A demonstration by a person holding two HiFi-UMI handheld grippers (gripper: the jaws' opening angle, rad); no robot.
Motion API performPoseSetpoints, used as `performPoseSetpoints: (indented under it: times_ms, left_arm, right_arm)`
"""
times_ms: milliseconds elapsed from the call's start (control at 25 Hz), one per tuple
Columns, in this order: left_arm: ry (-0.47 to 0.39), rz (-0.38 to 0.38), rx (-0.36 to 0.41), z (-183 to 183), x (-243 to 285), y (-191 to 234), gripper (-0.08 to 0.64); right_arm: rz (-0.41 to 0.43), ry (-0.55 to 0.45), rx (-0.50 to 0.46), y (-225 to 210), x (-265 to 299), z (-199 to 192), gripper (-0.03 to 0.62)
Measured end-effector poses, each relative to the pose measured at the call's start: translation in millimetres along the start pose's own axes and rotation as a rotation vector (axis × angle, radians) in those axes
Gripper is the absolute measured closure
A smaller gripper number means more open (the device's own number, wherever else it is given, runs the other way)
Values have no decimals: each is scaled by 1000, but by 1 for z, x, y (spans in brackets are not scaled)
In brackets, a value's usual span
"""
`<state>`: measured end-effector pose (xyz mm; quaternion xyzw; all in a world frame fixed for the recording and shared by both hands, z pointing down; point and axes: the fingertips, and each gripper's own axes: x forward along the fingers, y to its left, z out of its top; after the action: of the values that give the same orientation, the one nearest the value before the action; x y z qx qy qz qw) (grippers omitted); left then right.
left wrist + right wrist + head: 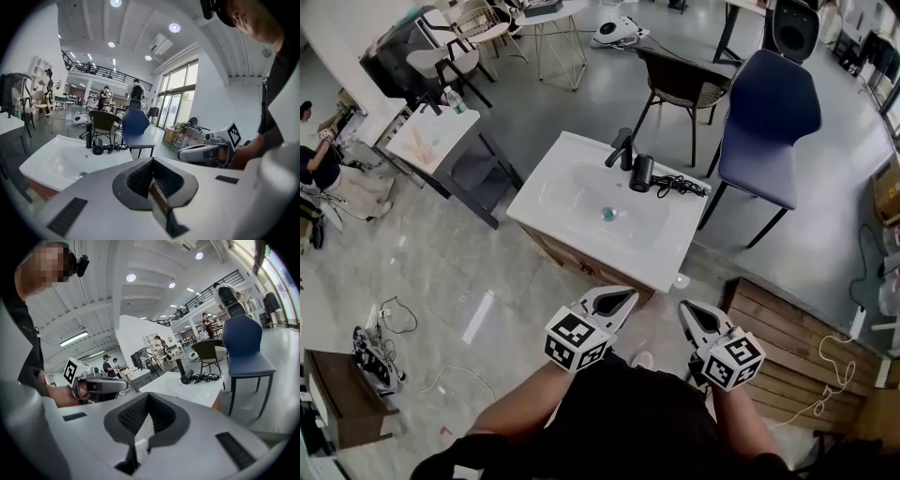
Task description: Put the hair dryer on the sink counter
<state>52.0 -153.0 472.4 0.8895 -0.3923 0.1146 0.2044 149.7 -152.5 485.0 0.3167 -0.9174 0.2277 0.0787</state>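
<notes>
My left fingers are pressed together with nothing in them, hanging just in front of the white sink bench. The hair dryer is already lying on the bench's back edge, right beside the black faucet, with its cord bunched up on its right. My right fingers are closed tight and empty too, about level with the left ones. A blue chair stands behind the bench's right corner.
</notes>
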Motion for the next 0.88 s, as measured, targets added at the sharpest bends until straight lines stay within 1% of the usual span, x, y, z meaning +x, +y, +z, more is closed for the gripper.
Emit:
performPoseSetpoints:
  times_ms: [200, 360, 480, 720, 880]
  left_arm:
    - [3, 50, 4, -12, -18, -13, 560]
    - [28, 60, 1, -24, -27, -15, 560]
    - [24, 36, 14, -17, -26, -15, 560]
    - [15, -32, 74, 9, -27, -6, 560]
    - [26, -56, 80, 9, -36, 8, 560]
  right_arm:
    - [23, 2, 24, 6, -12, -12, 590]
    - [25, -6, 13, 14, -16, -15, 589]
    - [14, -15, -3, 20, -17, -10, 589]
    - [-34, -36, -1, 28, -3, -1, 589]
    - [-58, -47, 0, 39, 13, -1, 589]
